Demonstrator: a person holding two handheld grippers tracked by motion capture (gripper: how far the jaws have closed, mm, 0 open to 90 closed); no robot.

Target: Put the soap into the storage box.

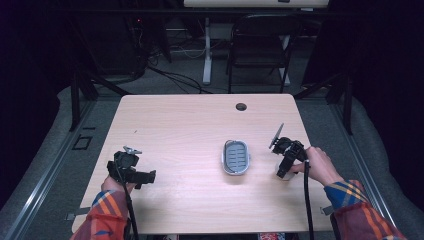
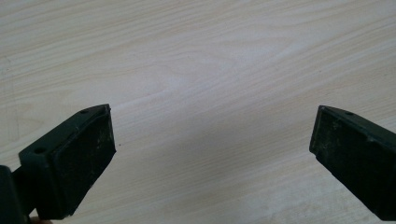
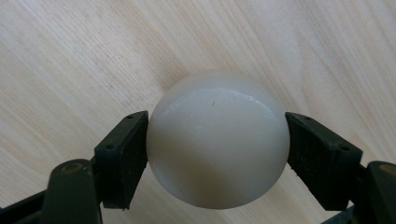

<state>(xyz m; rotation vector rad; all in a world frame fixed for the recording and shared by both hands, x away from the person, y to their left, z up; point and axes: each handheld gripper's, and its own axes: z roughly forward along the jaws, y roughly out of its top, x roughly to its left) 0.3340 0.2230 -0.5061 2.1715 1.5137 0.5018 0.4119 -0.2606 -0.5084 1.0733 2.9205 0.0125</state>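
I am looking down on a pale wooden table (image 1: 190,120) from above its near edge, with a dark room and a folding chair (image 1: 260,45) behind it. Starting at the left, I am seeing the left gripper (image 1: 150,176) resting low over the table's near left part, held by a hand whose plaid sleeve (image 1: 102,215) is coming in from the bottom edge. A black cable is trailing back from it along the forearm. In the left gripper view its two black jaws are standing wide apart, one at each lower corner, with bare wood grain between them and nothing held.

Moving toward the middle, a small oval grey basket (image 1: 235,157) is sitting on the table, its slotted floor showing and its inside looking empty. It is lying well apart from the left gripper and near the right one.

Further right, the right gripper (image 1: 283,173) is pointing down at the table just beside the basket's right side, with a grey plate sticking up from its top. The hand (image 1: 320,165) holding it is coming in from the lower right, again in a plaid sleeve.

In the right gripper view I am seeing the jaws pinching a smooth, glossy white ball (image 3: 217,140), one pad pressing each side of it. The ball is sitting right above the wood; whether it is touching the table I cannot tell.
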